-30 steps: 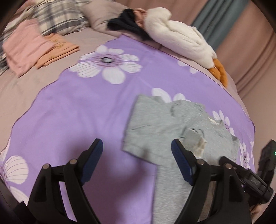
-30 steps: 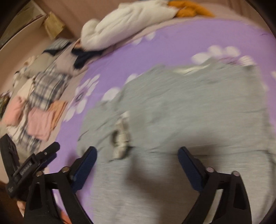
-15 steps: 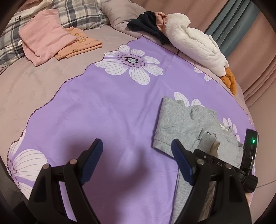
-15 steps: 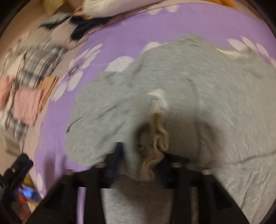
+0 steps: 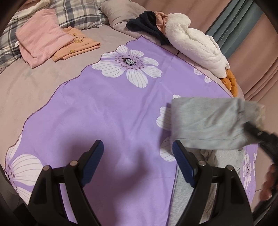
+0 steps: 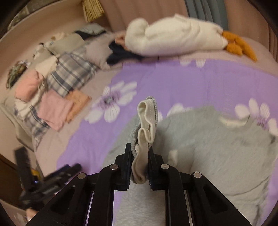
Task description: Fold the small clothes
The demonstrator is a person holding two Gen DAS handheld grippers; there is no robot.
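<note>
A grey garment (image 6: 217, 147) lies spread on the purple flowered cloth (image 5: 104, 107). My right gripper (image 6: 139, 151) is shut on its sleeve end, and the cream ruffled cuff (image 6: 147, 118) sticks up from between the pads. In the left wrist view the raised grey sleeve (image 5: 205, 121) hangs above the cloth at the right, with the blurred right gripper (image 5: 250, 126) at its far end. My left gripper (image 5: 138, 151) stands open over bare purple cloth, with nothing between its fingers, just left of the garment.
Folded pink (image 5: 41, 38) and orange (image 5: 78, 45) clothes lie at the far left beside a plaid pillow (image 5: 78, 13). A white plush toy (image 5: 194, 45) and a dark garment (image 5: 147, 22) lie along the far edge of the bed. Curtains hang behind.
My right gripper went from wide open to shut on the cuff and rose, lifting the sleeve off the cloth. The left gripper stayed open and barely shifted.
</note>
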